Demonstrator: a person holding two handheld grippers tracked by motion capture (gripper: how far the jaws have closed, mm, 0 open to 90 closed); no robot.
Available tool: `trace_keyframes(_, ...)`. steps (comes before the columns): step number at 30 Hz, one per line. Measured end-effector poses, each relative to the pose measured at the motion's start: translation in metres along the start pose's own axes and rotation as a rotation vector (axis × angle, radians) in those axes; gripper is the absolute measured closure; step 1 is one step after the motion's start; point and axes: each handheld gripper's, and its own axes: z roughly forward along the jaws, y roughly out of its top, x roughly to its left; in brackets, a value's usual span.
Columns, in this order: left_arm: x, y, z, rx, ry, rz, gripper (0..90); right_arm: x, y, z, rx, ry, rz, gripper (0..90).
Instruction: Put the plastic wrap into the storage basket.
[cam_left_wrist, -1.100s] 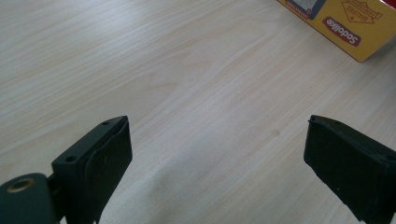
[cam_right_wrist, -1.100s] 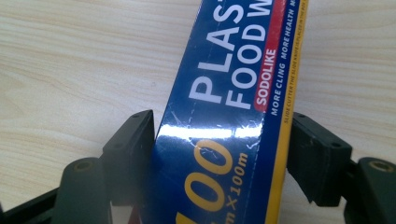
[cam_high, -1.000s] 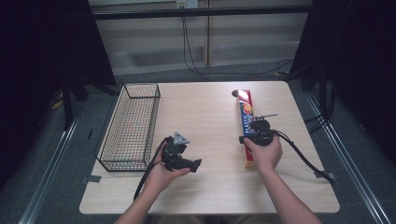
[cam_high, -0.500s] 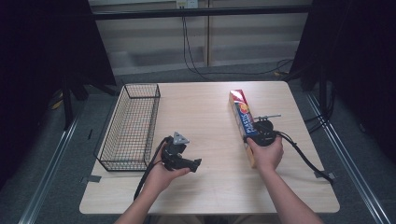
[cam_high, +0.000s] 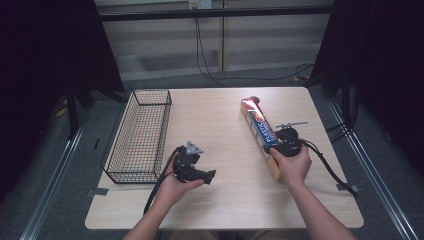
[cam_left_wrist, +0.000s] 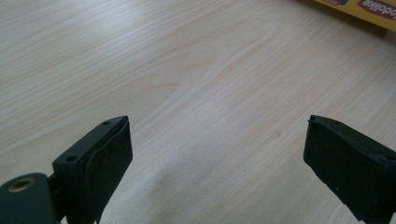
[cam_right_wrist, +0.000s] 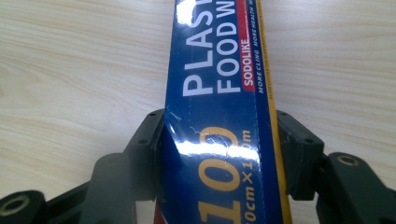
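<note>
A long blue and yellow plastic food wrap box (cam_high: 259, 129) lies on the right half of the wooden table (cam_high: 225, 115), running away from me. My right gripper (cam_high: 276, 148) sits over its near part. In the right gripper view the two black pads press on both long sides of the box (cam_right_wrist: 219, 93), and the right gripper (cam_right_wrist: 219, 140) has just been closing on it. My left gripper (cam_high: 206, 176) rests low over bare wood left of centre, pointing right. Its jaws stand wide in the left gripper view (cam_left_wrist: 217, 144) with nothing between them.
A black wire basket (cam_high: 140, 135) stands along the table's left side, a short way from the left hand. Cables trail from both grippers toward the near and right table edges. Bare wood lies between the two hands.
The right gripper's jaws have come in against the box's sides. The box's far end has swung slightly left. The left hand has not moved.
</note>
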Motion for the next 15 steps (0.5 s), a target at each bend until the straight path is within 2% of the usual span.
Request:
trace_keyframes(7, -0.0008, 0.0001, 0.0002, 0.004, 0.008, 0.000, 8.0, -0.0004, -0.0003, -0.0013, -0.002, 0.002, -0.021, 41.6)
trace_keyframes(9, -0.0005, -0.0003, 0.0009, 0.003, 0.000, -0.004, 8.0, 0.0010, -0.0014, -0.0003, -0.008, -0.001, -0.025, 41.1)
trace_keyframes(15, -0.0002, -0.0007, 0.0014, 0.007, 0.000, 0.001, 8.0, 0.0049, -0.0061, 0.0059, -0.018, -0.026, -0.031, 39.5)
